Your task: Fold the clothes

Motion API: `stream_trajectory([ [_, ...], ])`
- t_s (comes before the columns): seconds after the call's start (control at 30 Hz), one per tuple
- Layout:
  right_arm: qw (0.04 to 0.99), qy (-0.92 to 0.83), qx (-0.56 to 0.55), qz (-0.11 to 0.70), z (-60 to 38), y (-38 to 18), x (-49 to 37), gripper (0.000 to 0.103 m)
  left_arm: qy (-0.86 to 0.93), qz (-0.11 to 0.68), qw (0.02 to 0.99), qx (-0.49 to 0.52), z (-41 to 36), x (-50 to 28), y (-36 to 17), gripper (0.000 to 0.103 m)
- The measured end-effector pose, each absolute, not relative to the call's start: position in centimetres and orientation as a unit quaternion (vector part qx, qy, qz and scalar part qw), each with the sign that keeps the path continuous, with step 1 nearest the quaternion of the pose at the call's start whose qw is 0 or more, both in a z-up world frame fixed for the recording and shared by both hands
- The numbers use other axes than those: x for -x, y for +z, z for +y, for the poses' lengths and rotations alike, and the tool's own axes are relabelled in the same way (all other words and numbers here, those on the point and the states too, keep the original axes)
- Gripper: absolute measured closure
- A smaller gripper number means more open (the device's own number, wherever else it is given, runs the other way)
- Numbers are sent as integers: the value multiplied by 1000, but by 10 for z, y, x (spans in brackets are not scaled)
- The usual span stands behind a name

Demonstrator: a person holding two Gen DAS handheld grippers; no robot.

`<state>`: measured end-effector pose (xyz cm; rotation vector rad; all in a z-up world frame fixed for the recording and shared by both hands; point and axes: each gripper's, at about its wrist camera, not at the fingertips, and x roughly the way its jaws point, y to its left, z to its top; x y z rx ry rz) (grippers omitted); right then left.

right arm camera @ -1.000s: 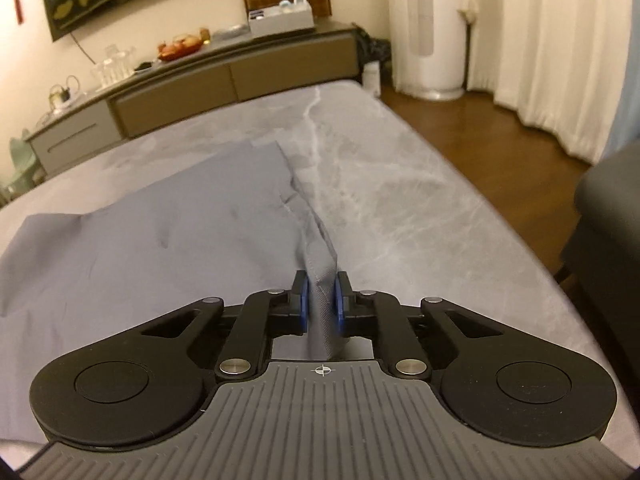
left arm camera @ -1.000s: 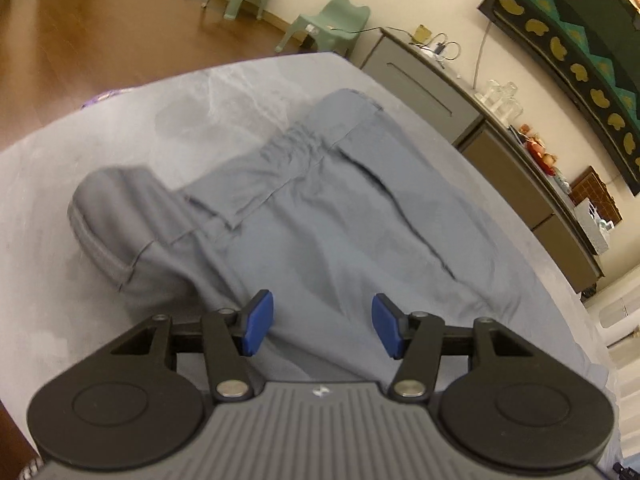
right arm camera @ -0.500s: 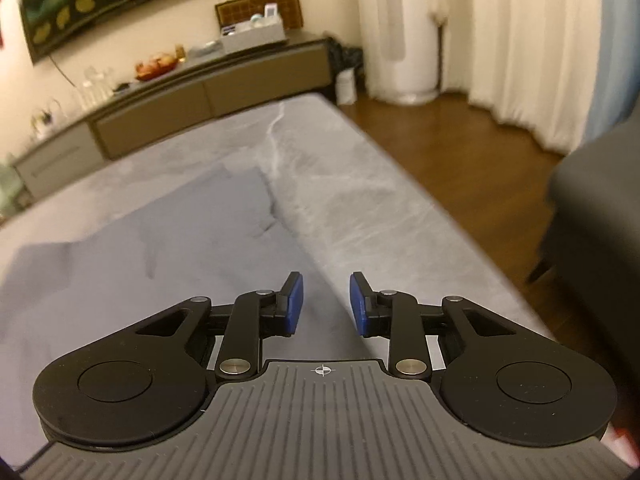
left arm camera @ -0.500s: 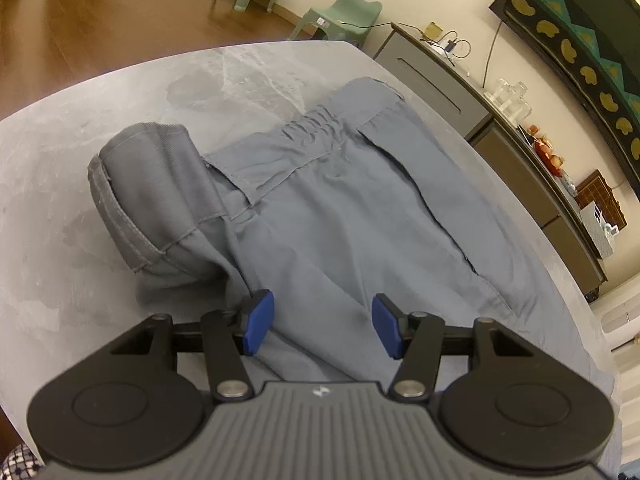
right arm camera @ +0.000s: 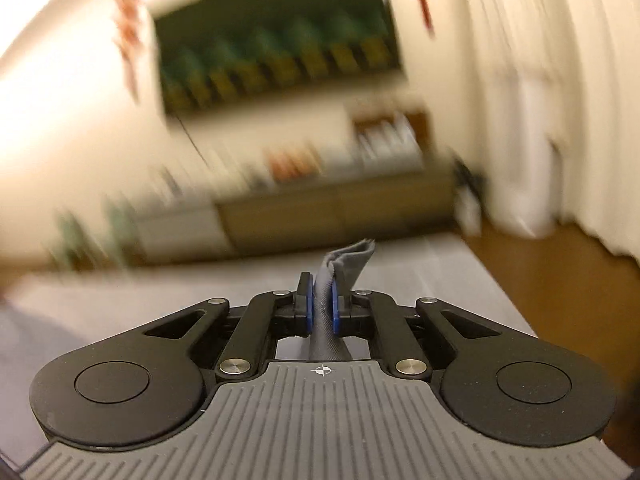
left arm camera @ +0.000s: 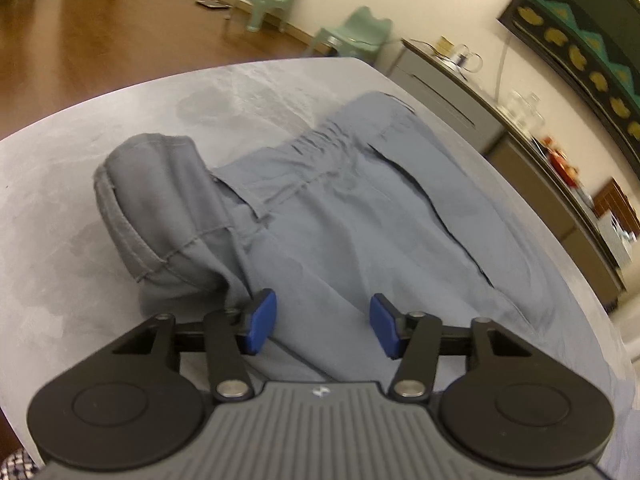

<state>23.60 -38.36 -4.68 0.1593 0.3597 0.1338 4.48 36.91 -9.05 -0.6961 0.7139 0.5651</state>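
Grey trousers [left arm camera: 360,208] lie on the grey table [left arm camera: 60,208], waistband at the far end and one part bunched into a rolled lump [left arm camera: 160,208] at the left. My left gripper [left arm camera: 323,316] hovers just above the near part of the trousers; its jaws are apart and closing slightly, and the pads press on nothing. My right gripper [right arm camera: 321,300] has its jaws closing, pads pinching a fold of the grey cloth [right arm camera: 352,256] that sticks up past the fingertips, lifted above the table [right arm camera: 440,272]. The right wrist view is blurred by motion.
Two small green chairs [left arm camera: 352,32] stand on the wooden floor beyond the table. A long low sideboard [left arm camera: 520,136] with jars and boxes runs along the wall at the right. White curtains [right arm camera: 560,100] hang at the right of the right wrist view.
My right gripper let go of the trouser edge, opened, then shut on the cloth again and rose, tilting upward. The left gripper hardly moved.
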Motion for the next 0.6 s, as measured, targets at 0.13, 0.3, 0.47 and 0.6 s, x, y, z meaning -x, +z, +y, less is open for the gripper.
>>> stream_trajectory([
  [0.13, 941, -4, -98, 325, -409, -114, -280, 96, 278, 345, 842, 308, 362, -46, -88, 51],
  [0.3, 927, -46, -109, 356, -425, -130, -283, 95, 268, 301, 828, 391, 368, -17, -78, 47],
  [0.47, 932, -23, -126, 339, -417, -127, -282, 93, 226, 263, 812, 469, 374, 8, -73, 40],
  [0.6, 937, -21, -135, 321, -416, -118, -277, 93, 184, 280, 805, 489, 368, -1, -82, 37],
])
